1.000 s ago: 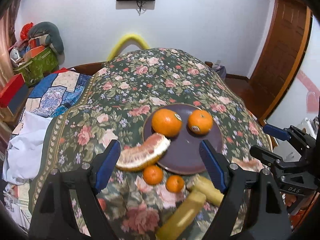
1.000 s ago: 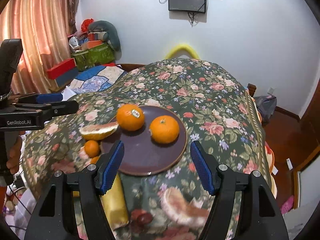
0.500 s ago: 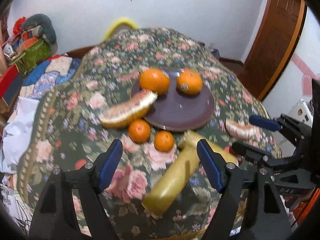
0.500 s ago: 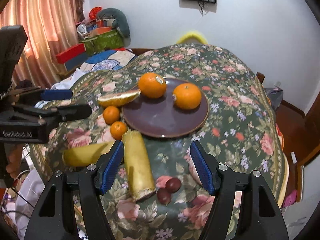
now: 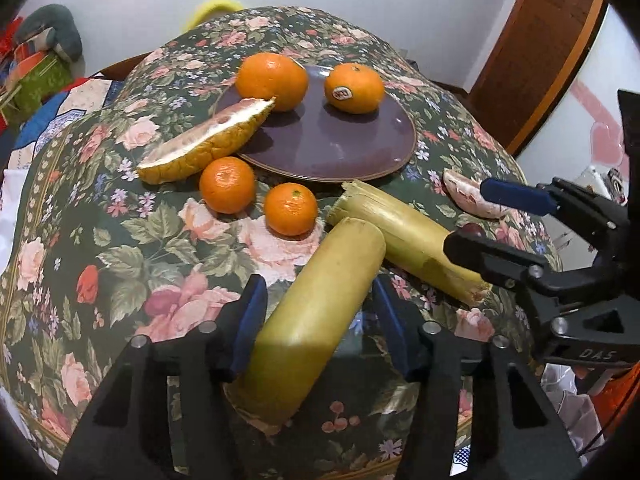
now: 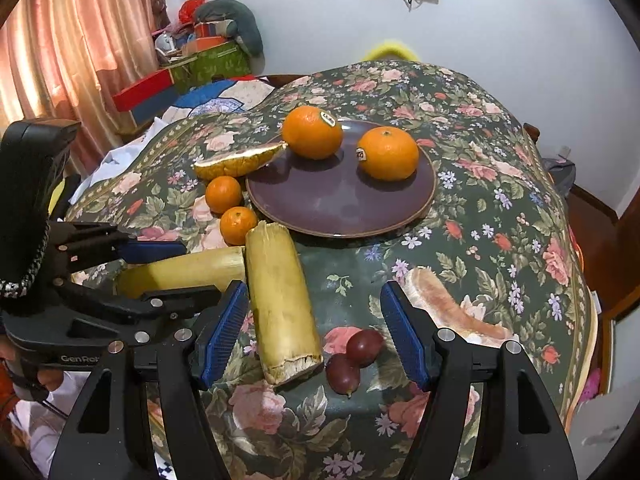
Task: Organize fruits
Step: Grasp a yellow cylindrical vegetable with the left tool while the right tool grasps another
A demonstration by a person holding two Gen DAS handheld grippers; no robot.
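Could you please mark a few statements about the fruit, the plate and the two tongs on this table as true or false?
1. Two large oranges sit on the plate. True.
2. The two small mandarins lie on the plate. False: they rest on the tablecloth beside it.
3. The left tongs straddle a yellow-green stalk, jaws closing. True.
4. The right tongs grip a large orange. False: they are open over the husked stalk and two dark red fruits.
5. The pomelo wedge lies wholly on the plate. False: mostly on the cloth.
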